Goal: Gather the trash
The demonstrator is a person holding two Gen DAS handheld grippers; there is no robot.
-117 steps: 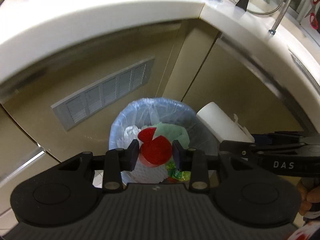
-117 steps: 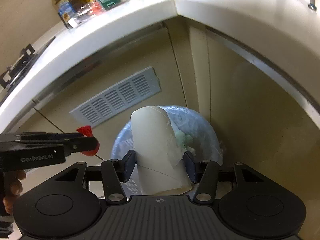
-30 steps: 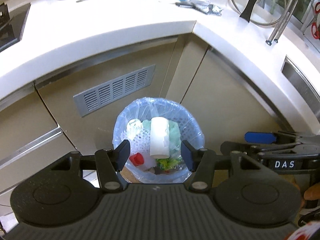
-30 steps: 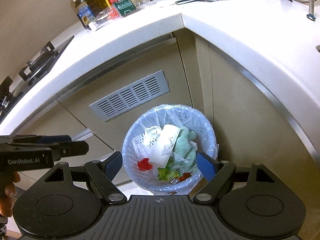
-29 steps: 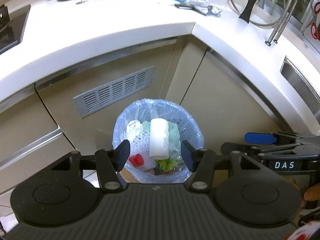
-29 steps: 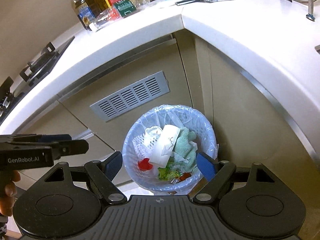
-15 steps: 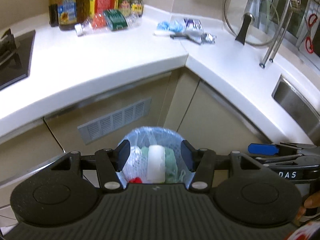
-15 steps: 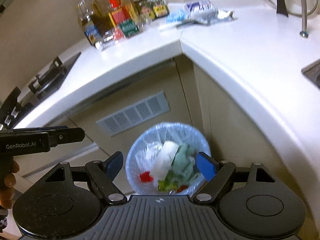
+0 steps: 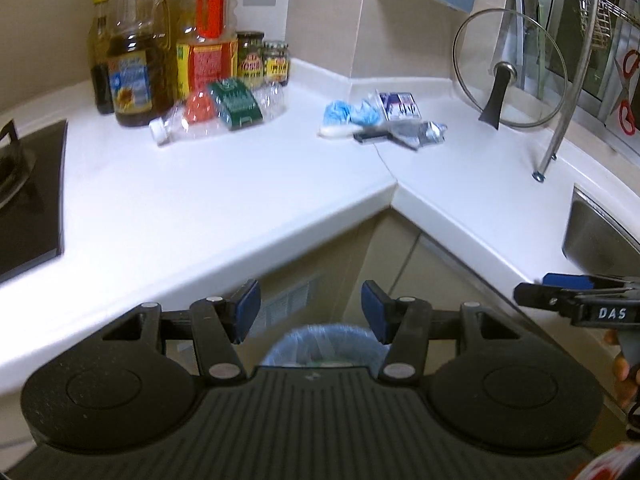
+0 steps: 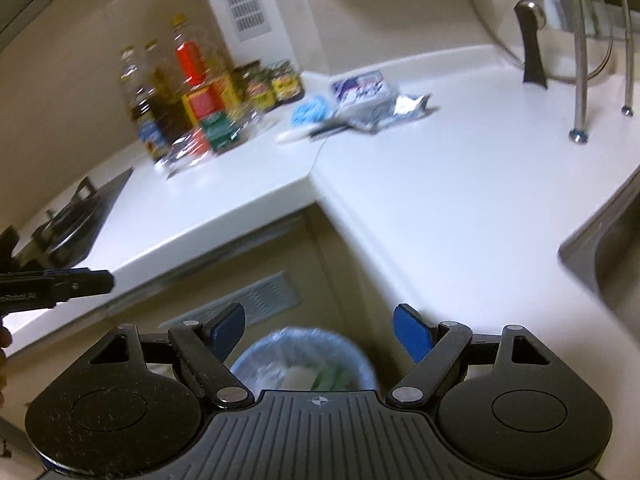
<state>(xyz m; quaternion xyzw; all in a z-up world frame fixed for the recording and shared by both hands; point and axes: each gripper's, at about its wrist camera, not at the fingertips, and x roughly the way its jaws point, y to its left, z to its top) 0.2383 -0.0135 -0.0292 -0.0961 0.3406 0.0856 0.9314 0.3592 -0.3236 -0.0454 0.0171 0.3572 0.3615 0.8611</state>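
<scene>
The blue-lined trash bin (image 9: pixel 320 344) stands on the floor below the counter corner; in the right wrist view (image 10: pixel 304 360) it holds a white roll and green scraps. My left gripper (image 9: pixel 310 312) is open and empty above the bin. My right gripper (image 10: pixel 320 330) is open and empty above it too. On the white counter lie a crushed plastic bottle (image 9: pixel 216 112), a blue crumpled wad (image 9: pixel 350 114), a small packet (image 9: pixel 398 106) and a silver wrapper (image 9: pixel 424 134). They also show in the right wrist view: the bottle (image 10: pixel 196 144), the wad (image 10: pixel 312 114) and the wrapper (image 10: pixel 396 110).
Oil bottles (image 9: pixel 132 64) and jars (image 9: pixel 262 60) stand at the back left corner. A black stove (image 9: pixel 24 200) lies at the left. A glass pot lid (image 9: pixel 508 68) leans at the back right, next to a metal rack leg (image 9: pixel 560 128). A steel sink (image 9: pixel 600 236) sits at the right.
Both grippers have let go of their trash, which now lies in the bin. Both have risen and tilted up, so the countertop fills the views and the bin sinks low.
</scene>
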